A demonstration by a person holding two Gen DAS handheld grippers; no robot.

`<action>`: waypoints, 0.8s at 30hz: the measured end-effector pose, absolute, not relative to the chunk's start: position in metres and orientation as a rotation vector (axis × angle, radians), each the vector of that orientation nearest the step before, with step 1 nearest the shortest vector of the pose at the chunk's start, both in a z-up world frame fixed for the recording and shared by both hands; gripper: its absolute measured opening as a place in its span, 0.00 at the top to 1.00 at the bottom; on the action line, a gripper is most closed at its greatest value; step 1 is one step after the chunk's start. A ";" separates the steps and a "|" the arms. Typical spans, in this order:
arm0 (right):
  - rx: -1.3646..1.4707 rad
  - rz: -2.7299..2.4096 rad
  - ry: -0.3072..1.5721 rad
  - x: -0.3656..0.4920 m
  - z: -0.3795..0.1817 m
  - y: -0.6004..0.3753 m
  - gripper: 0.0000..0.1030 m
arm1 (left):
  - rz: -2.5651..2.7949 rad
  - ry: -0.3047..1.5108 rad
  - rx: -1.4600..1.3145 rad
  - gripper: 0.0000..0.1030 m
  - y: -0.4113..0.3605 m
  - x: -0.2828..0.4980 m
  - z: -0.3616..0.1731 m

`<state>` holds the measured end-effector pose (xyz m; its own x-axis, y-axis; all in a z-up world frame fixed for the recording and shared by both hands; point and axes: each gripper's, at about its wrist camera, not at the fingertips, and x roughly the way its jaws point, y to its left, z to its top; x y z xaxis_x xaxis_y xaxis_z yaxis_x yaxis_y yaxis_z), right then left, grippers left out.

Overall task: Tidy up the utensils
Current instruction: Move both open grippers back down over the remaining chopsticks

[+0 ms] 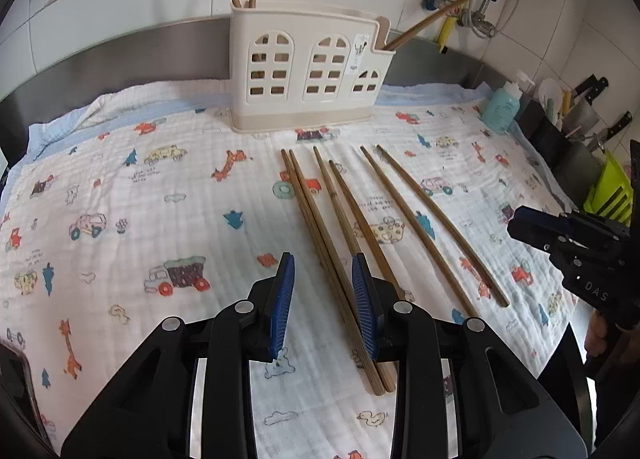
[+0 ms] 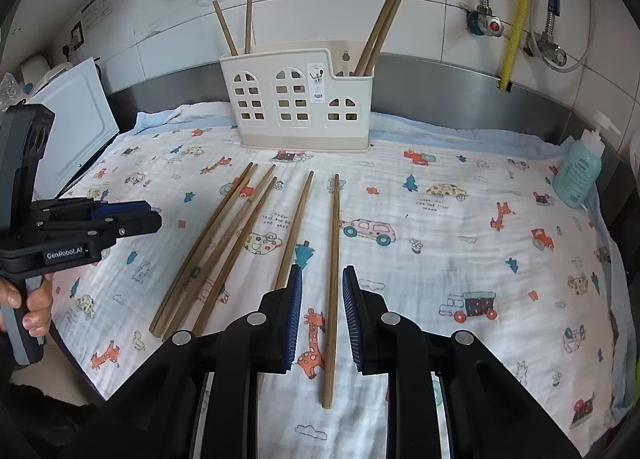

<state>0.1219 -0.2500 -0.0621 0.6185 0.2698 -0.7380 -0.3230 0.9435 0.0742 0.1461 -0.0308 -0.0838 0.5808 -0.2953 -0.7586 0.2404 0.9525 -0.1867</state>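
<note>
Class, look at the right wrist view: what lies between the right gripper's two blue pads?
One wooden chopstick lies lengthwise on the printed cloth between the right gripper pads, untouched.

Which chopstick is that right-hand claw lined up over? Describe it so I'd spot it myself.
Find the cream holder at the back of the cartoon-print cloth. Six chopsticks lie before it; yours is the rightmost chopstick, lying apart and straight toward you, between the right gripper's open blue pads.

Wooden chopsticks [image 2: 331, 287], glossy plastic holder [image 2: 298, 99], soft woven cloth [image 2: 460, 227]
</note>
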 end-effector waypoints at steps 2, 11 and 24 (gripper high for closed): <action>-0.059 0.335 0.842 0.120 -0.066 -0.252 0.80 | -0.314 0.924 -0.075 0.70 -0.035 0.145 -0.094; -0.031 0.321 0.852 0.115 -0.076 -0.259 0.78 | -0.285 0.979 -0.072 0.70 -0.050 0.145 -0.118; -0.016 0.319 0.867 0.115 -0.085 -0.263 0.78 | -0.254 0.988 -0.120 0.71 -0.039 0.148 -0.124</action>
